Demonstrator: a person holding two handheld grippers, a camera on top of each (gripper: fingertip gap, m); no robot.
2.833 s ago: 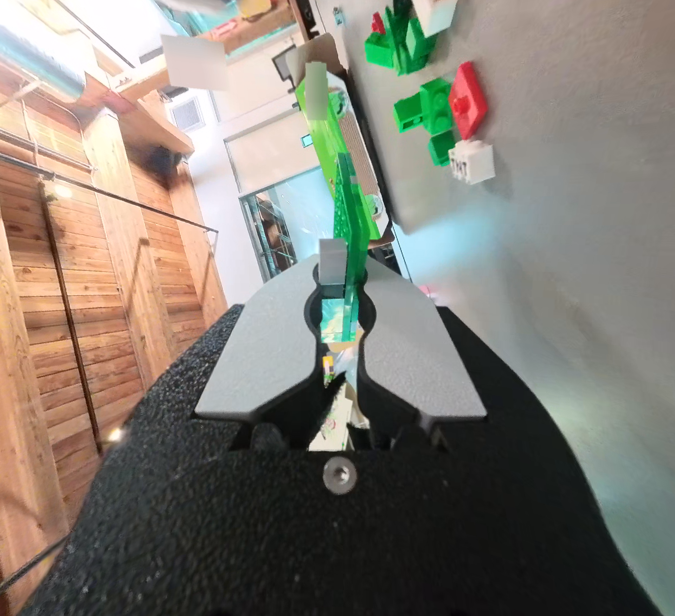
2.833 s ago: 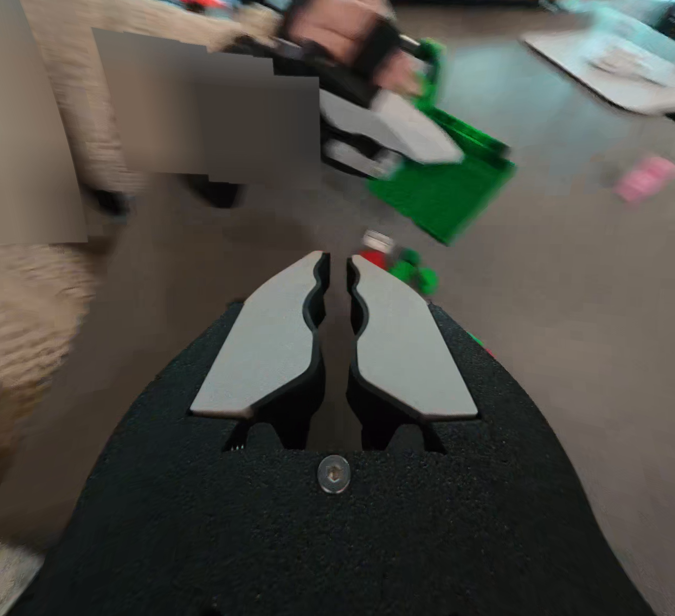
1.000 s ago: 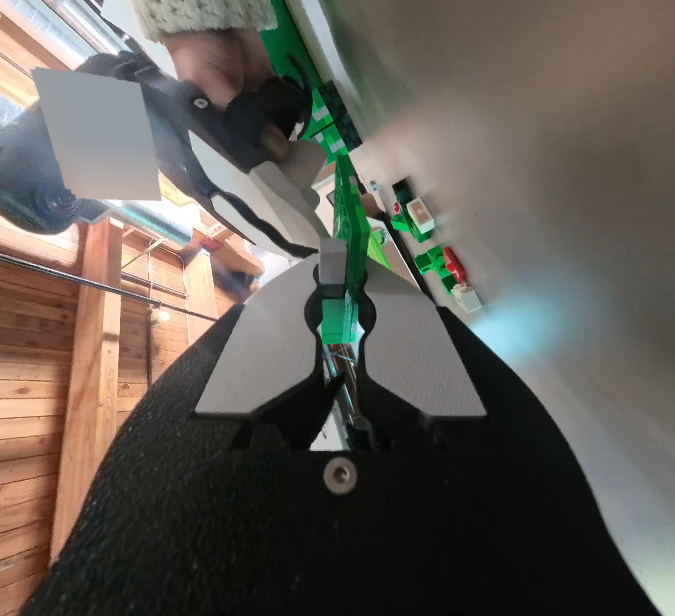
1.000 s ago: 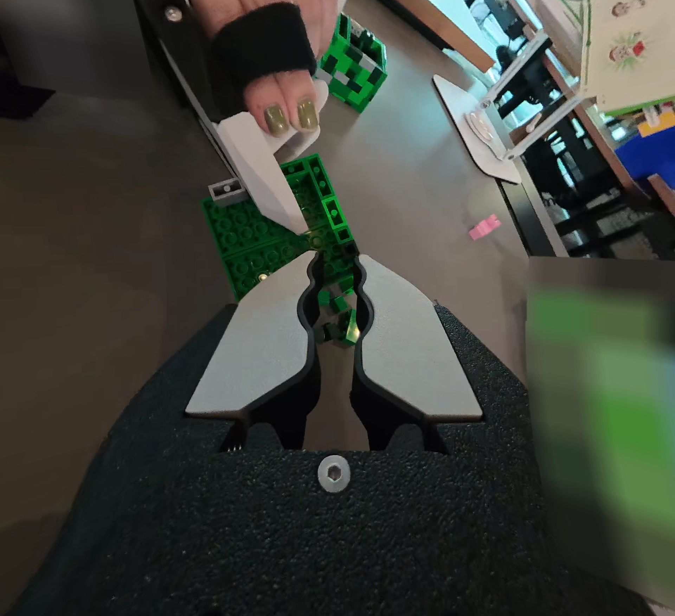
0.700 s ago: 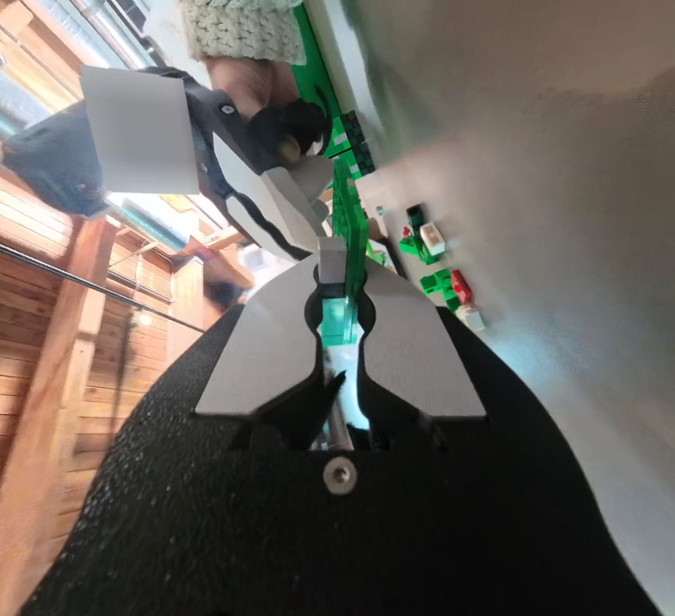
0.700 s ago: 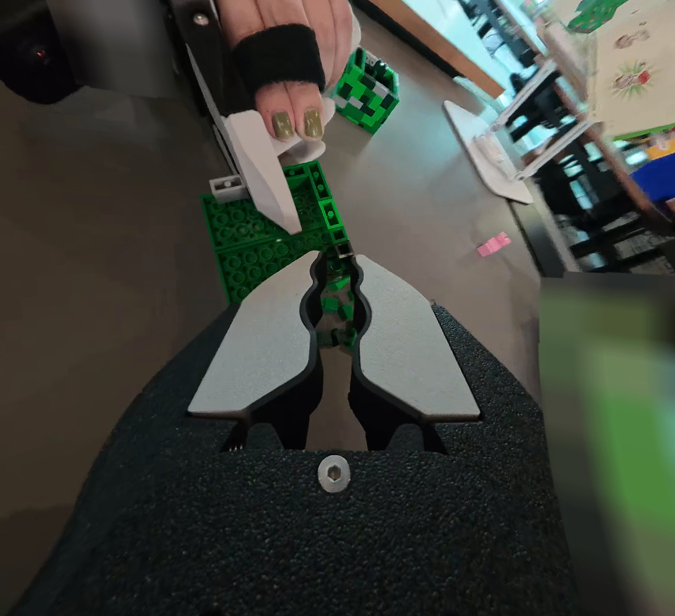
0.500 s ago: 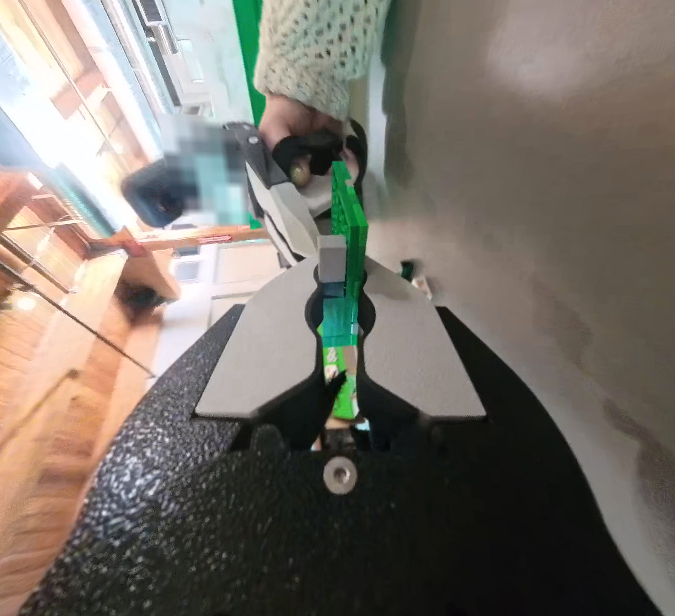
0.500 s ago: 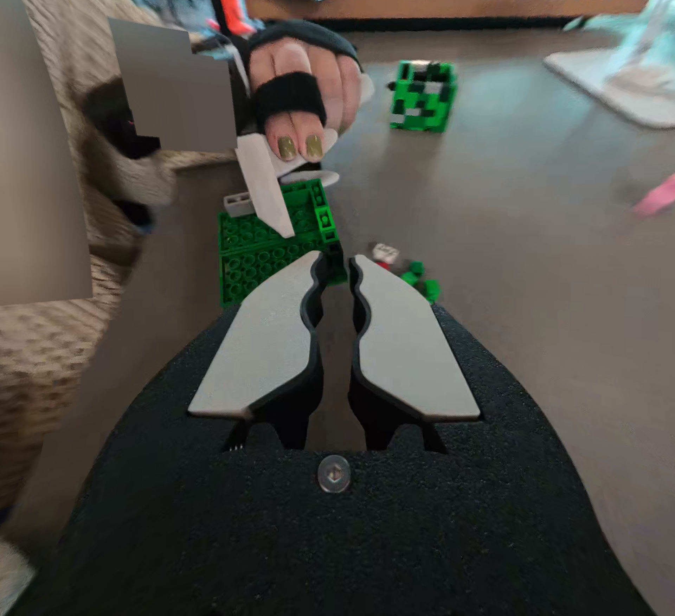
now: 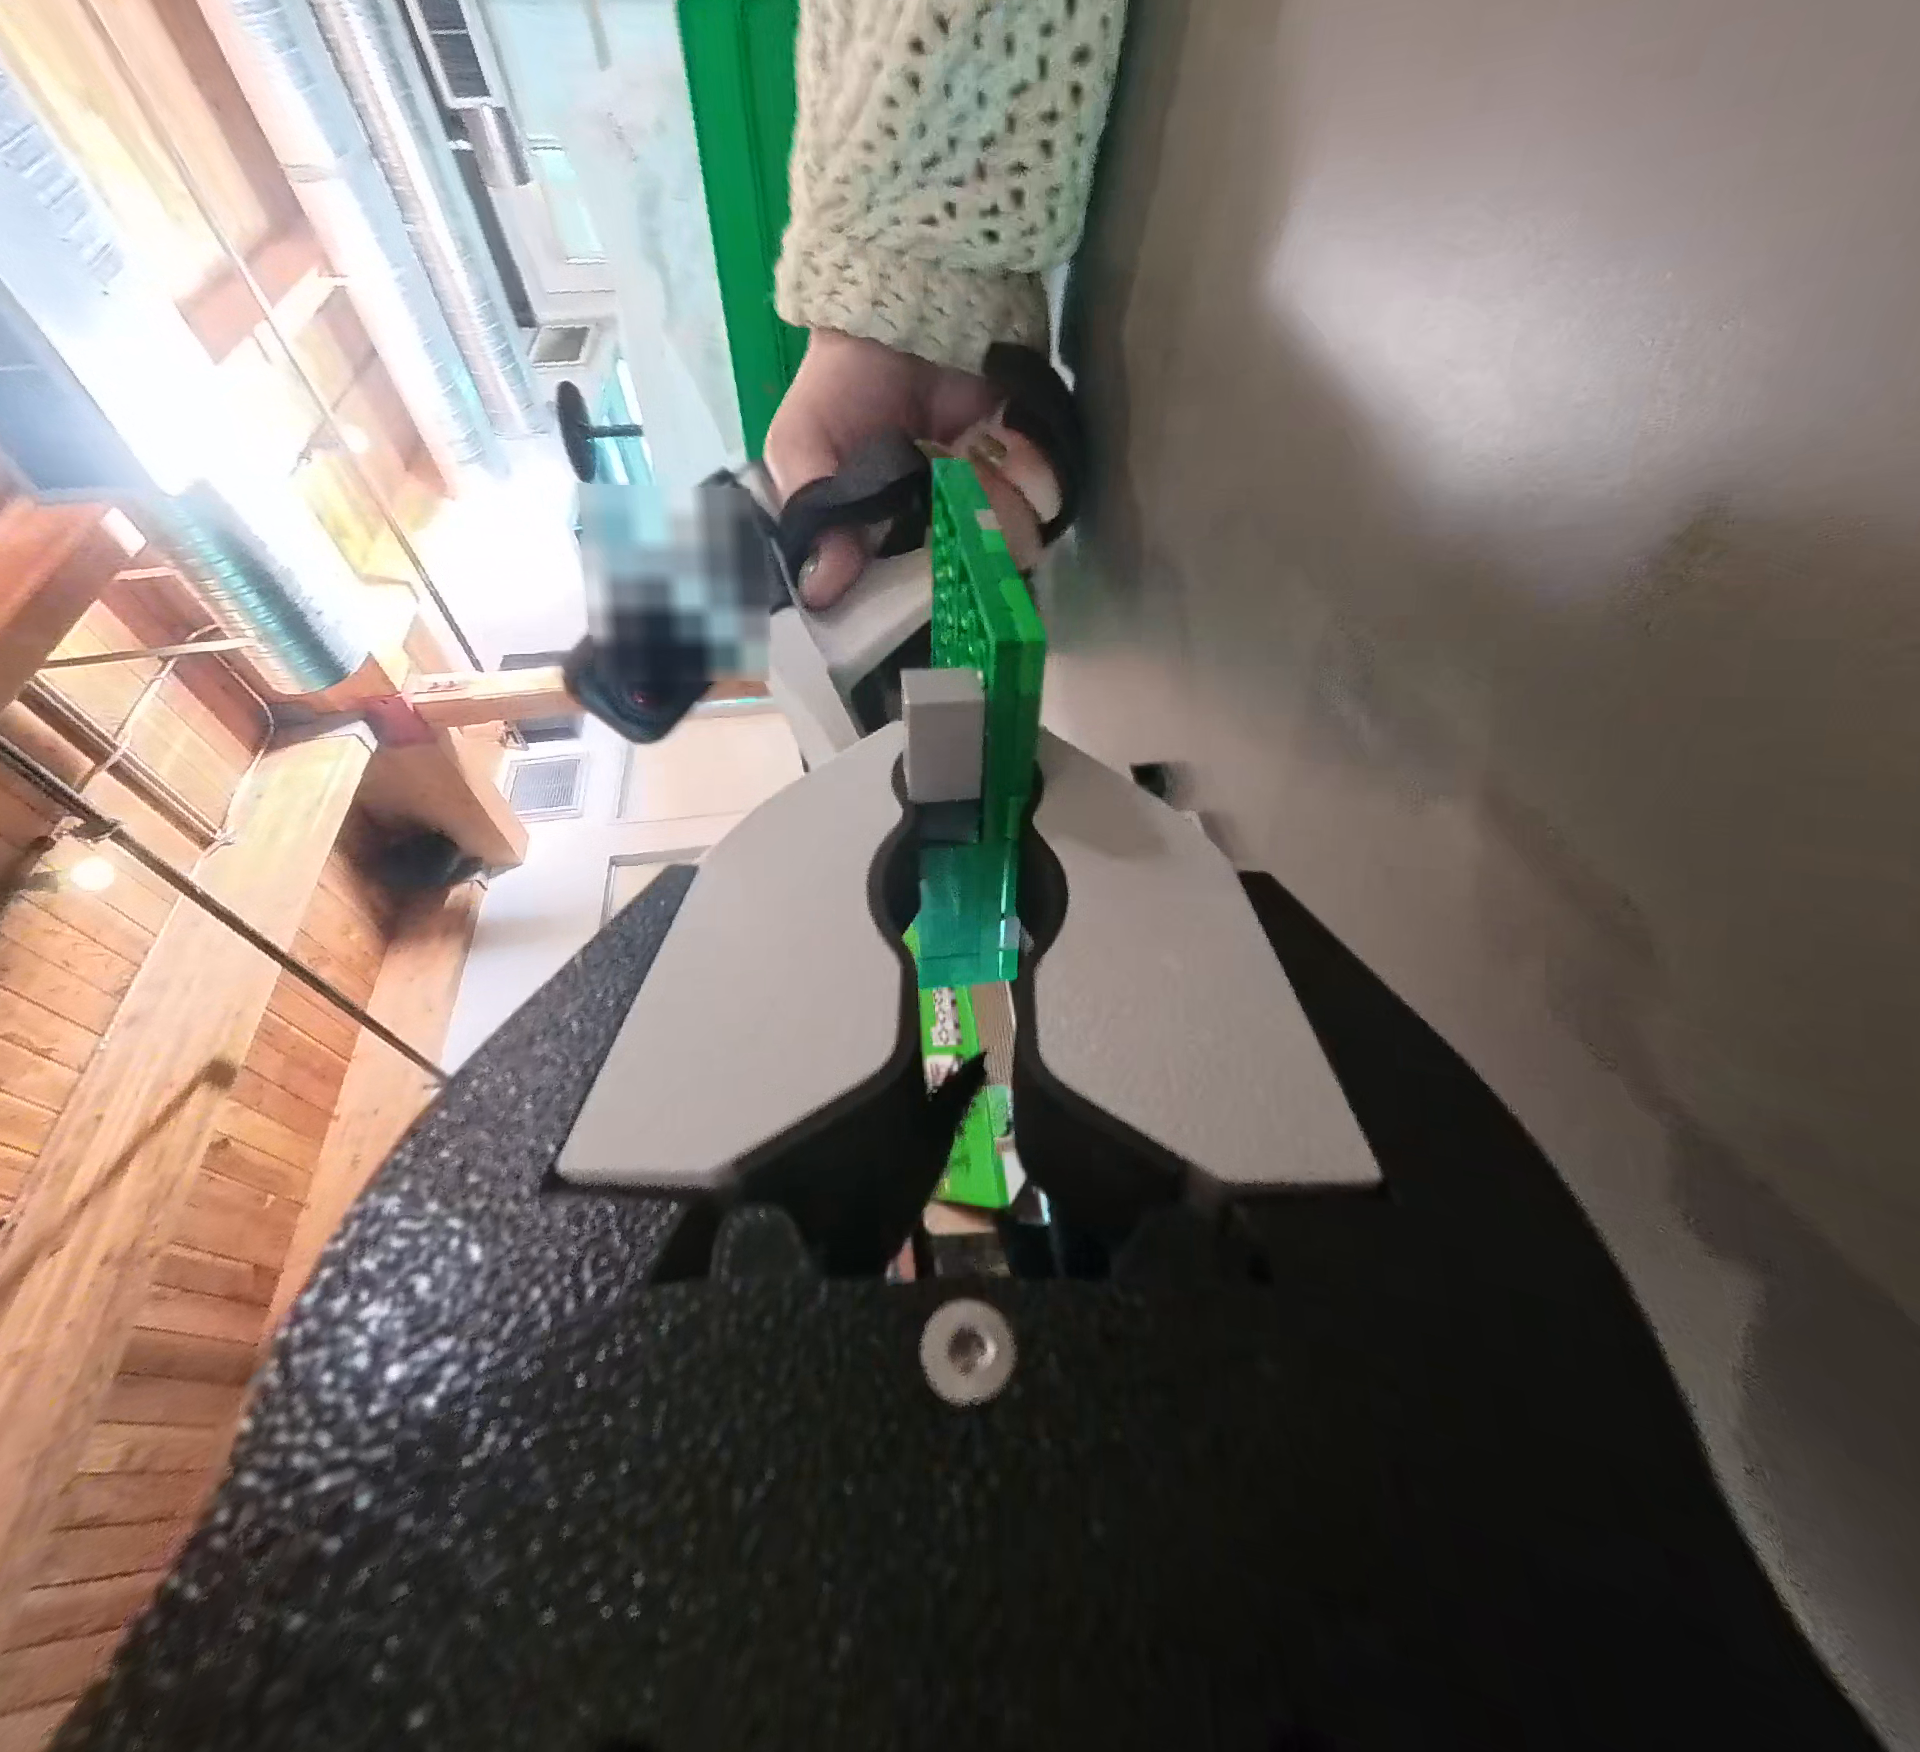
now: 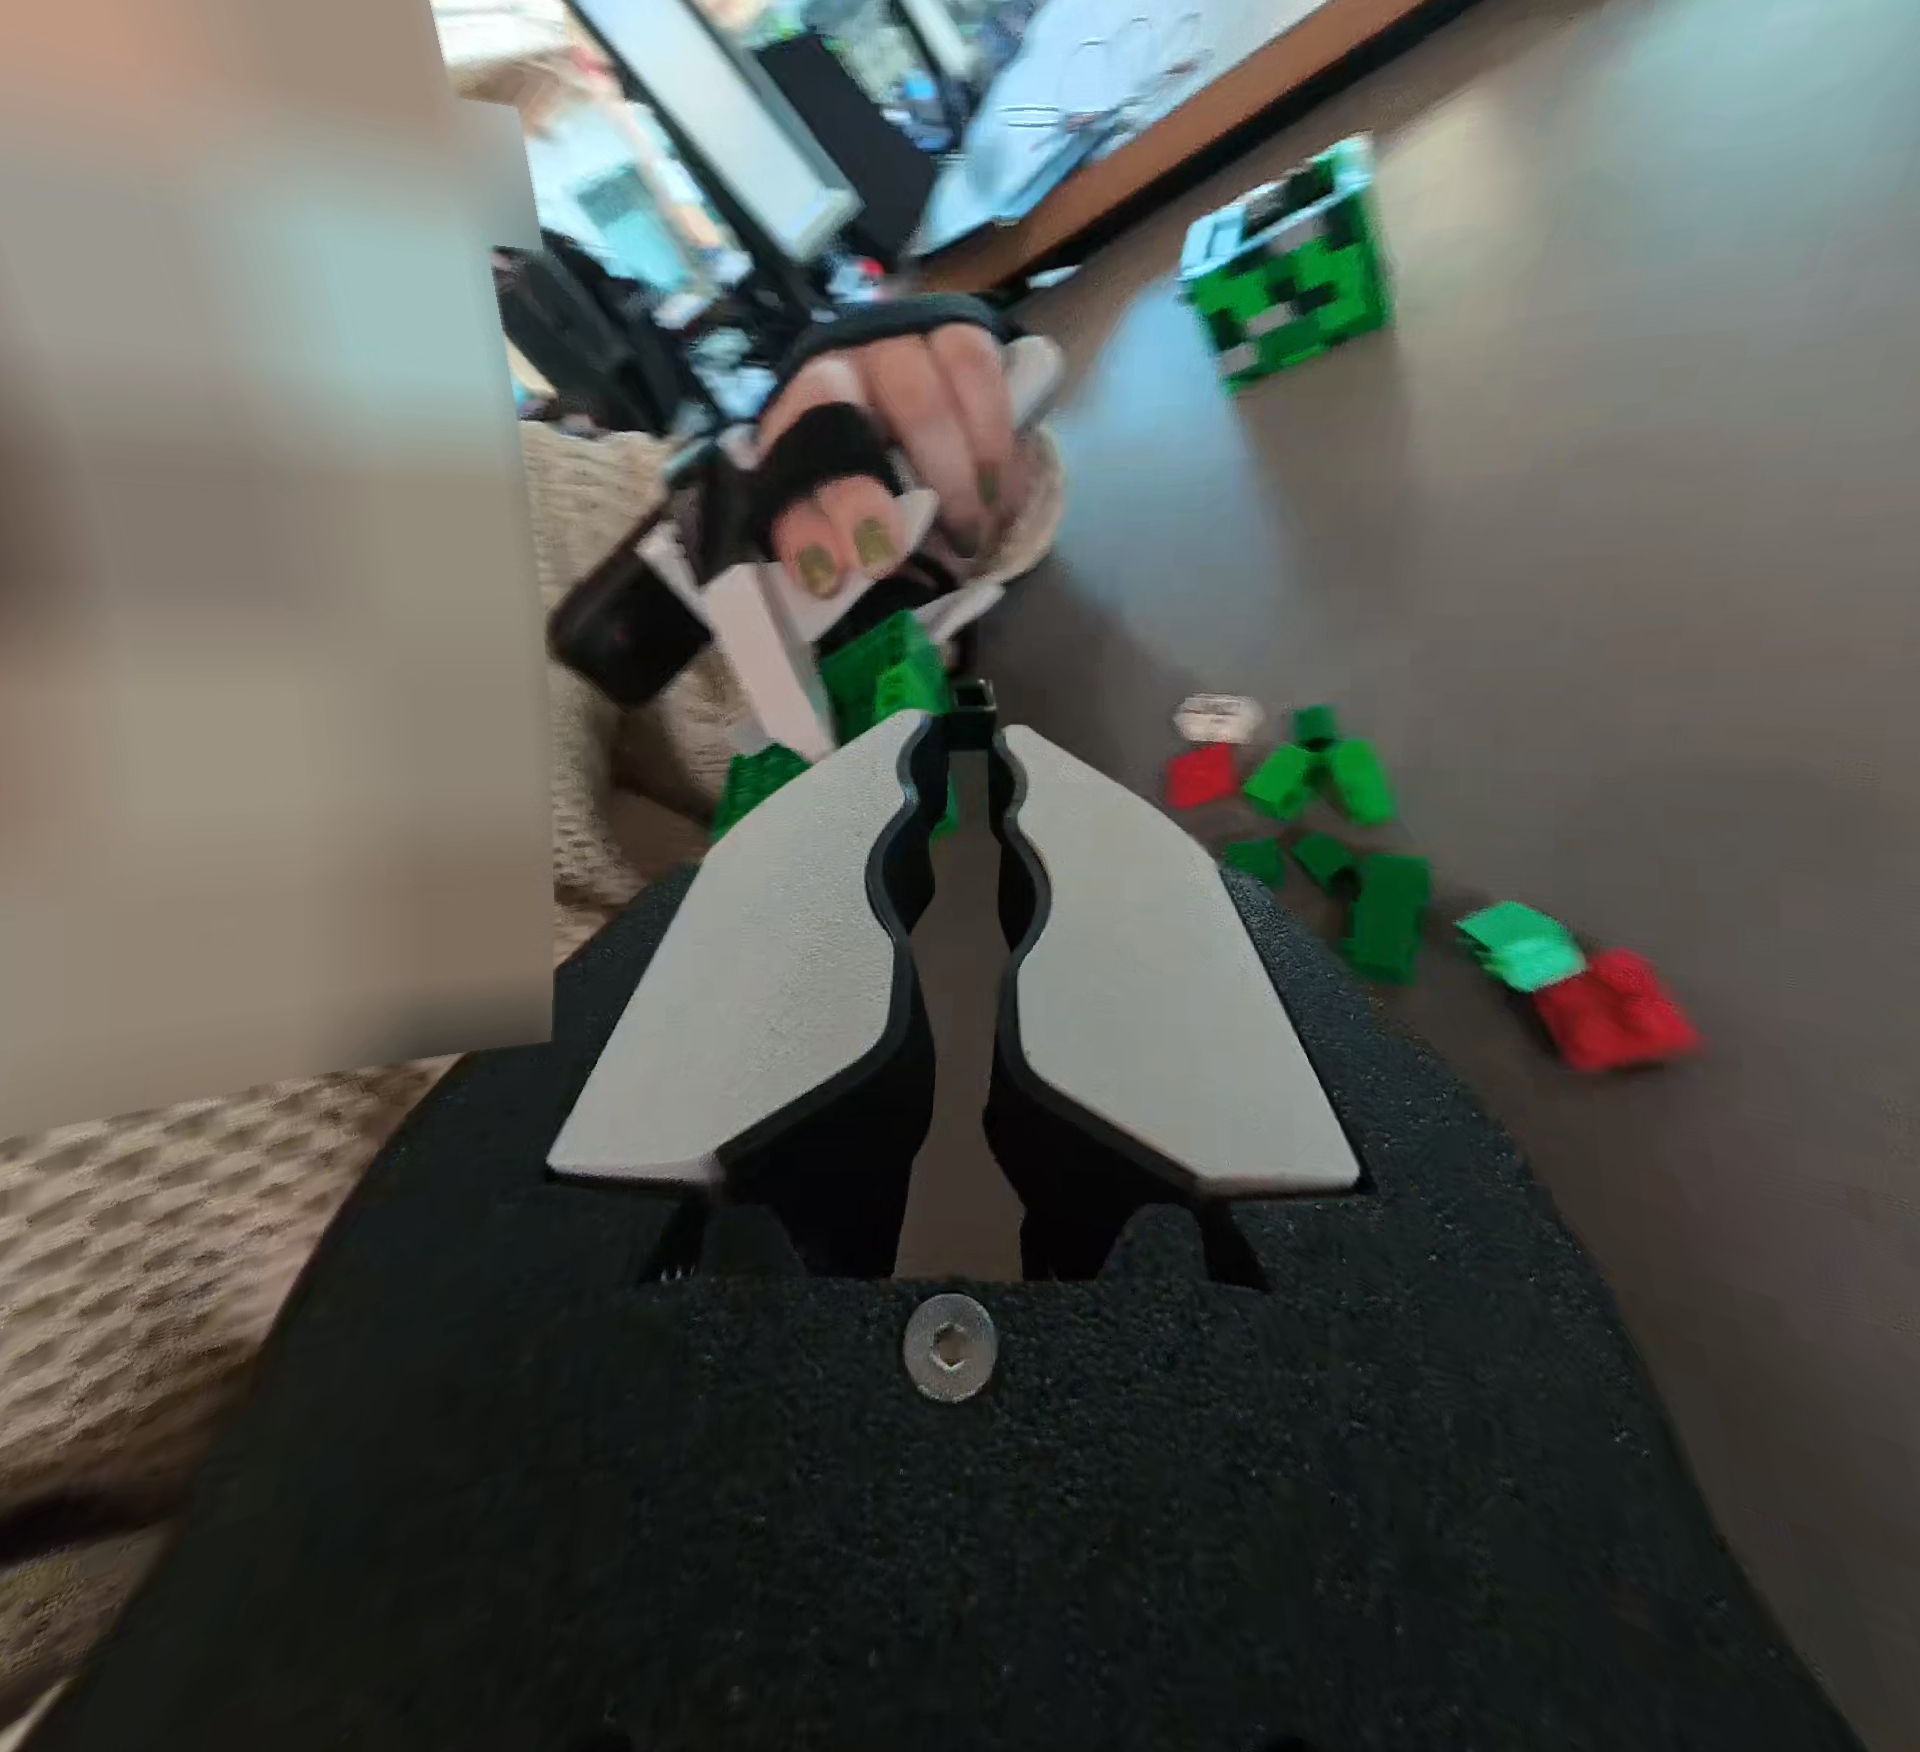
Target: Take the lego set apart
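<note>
My left gripper point(image 9: 971, 746) is shut on a green lego plate point(image 9: 987, 622), seen edge-on and lifted off the grey table point(image 9: 1507, 559). A grey brick point(image 9: 943, 731) sticks out of the plate by the left fingertip. In the right wrist view the left gripper point(image 10: 862, 653), held by a hand, grips the same plate point(image 10: 769, 783). My right gripper point(image 10: 964, 731) is closed to a narrow gap with a small dark brick point(image 10: 975, 715) between its tips, right beside the plate. I cannot tell whether that brick is still joined to the plate. The right gripper point(image 9: 883, 653) also shows behind the plate in the left wrist view.
A green-and-black cube build point(image 10: 1288, 289) stands farther back on the table point(image 10: 1558, 559). Loose green bricks point(image 10: 1351, 788) and red bricks point(image 10: 1610, 1016) lie to the right of my right gripper. A knitted sleeve point(image 9: 945, 92) reaches in from above. A wooden table edge point(image 10: 1195, 175) runs along the back.
Both views have swung round. My right gripper has narrowed and come up against the plate's edge, with the dark brick now at its tips. My left gripper still holds the plate.
</note>
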